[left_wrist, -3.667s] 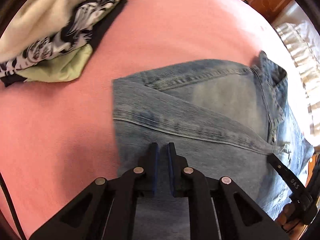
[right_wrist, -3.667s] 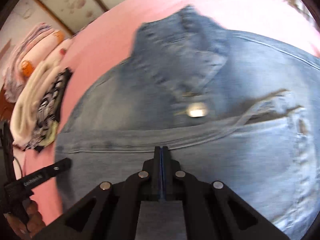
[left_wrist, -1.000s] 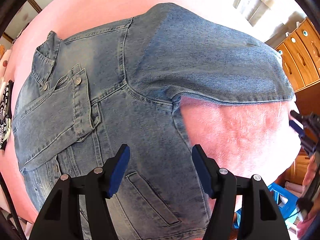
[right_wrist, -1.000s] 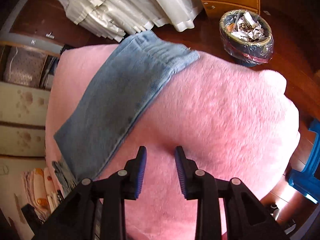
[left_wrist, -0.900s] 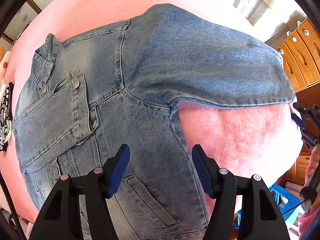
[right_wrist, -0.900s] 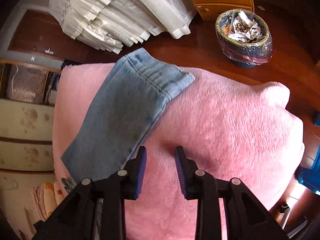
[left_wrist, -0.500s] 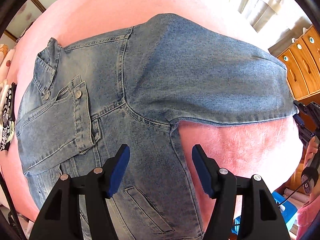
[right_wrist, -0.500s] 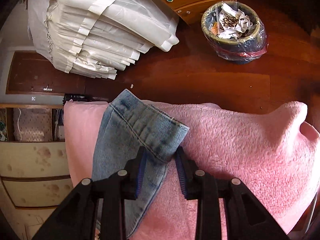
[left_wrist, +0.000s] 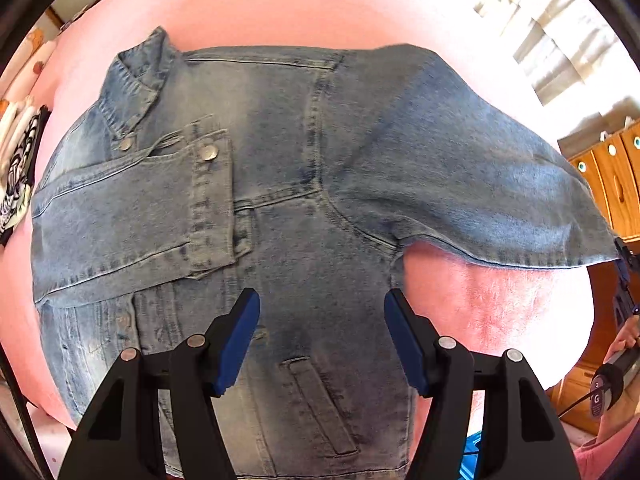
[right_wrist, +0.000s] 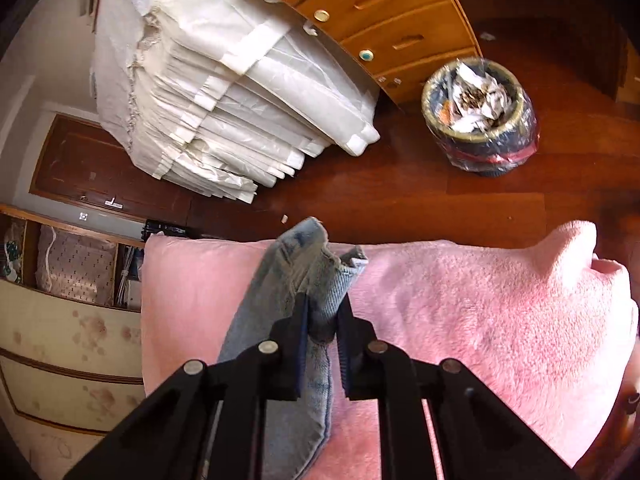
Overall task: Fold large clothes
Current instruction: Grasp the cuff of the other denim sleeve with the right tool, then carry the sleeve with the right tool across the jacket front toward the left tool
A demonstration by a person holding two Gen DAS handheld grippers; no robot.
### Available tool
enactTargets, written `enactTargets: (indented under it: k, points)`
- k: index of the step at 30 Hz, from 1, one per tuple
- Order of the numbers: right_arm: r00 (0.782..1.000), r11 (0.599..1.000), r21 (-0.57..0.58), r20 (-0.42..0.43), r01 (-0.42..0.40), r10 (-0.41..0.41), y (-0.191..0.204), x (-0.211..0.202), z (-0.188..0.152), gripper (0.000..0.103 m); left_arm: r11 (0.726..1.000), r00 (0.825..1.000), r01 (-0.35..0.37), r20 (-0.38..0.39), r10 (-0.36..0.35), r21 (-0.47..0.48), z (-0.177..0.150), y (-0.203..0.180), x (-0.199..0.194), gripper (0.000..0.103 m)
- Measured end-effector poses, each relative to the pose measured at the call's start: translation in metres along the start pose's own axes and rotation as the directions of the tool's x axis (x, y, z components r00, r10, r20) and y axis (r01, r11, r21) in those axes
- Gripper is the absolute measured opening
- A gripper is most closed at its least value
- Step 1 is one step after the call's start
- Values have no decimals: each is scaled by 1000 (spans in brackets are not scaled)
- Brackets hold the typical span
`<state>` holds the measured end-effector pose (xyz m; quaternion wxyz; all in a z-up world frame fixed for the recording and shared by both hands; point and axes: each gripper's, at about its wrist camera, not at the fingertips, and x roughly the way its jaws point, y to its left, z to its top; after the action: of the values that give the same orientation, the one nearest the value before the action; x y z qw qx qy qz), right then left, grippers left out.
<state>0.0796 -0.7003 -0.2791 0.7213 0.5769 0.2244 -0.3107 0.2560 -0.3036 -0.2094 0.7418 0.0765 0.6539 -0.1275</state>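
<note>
A blue denim jacket (left_wrist: 280,184) lies front up on the pink blanket (left_wrist: 500,308), its left sleeve folded across the chest and its right sleeve (left_wrist: 480,184) stretched out to the right. My left gripper (left_wrist: 322,336) hovers open above the jacket's lower front with nothing between its blue pads. In the right wrist view my right gripper (right_wrist: 323,314) is closing on the sleeve cuff (right_wrist: 316,264), which bunches up between the fingers and lifts off the pink blanket (right_wrist: 480,320). At the far right of the left wrist view the right gripper's tip (left_wrist: 622,256) meets the sleeve end.
A stack of folded clothes (left_wrist: 16,160) lies at the blanket's left edge. Beyond the bed edge are a dark wooden floor (right_wrist: 400,196), a lined waste bin (right_wrist: 480,116), white curtains (right_wrist: 224,92) and a wooden chest of drawers (right_wrist: 380,12). A person's hand (left_wrist: 624,340) shows at right.
My right gripper moved from bare blanket onto the sleeve cuff and has narrowed on it, raising the cuff. The left gripper shifted over the jacket, still open.
</note>
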Motion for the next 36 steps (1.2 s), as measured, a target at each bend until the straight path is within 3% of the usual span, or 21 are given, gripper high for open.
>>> enactTargets:
  k: [6, 15, 21, 27, 36]
  points:
    - [997, 988, -151, 63, -36, 46, 66, -22, -30, 12, 998, 1000, 18, 18, -17, -68, -8, 58, -17, 63]
    - [973, 942, -276, 73, -192, 219, 161, -56, -114, 12, 989, 992, 75, 106, -62, -125, -32, 161, -53, 63]
    - [955, 880, -387, -3, -276, 298, 220, -69, -196, 12, 989, 986, 71, 156, -51, -126, -45, 228, -63, 63]
    - [934, 793, -496, -142, -354, 327, 268, -65, -299, 12, 981, 983, 106, 168, -78, -165, -51, 294, -64, 63]
    - [899, 727, -553, -385, -407, 210, 287, -15, -441, 12, 960, 983, 117, 167, -75, -256, -50, 368, -50, 63]
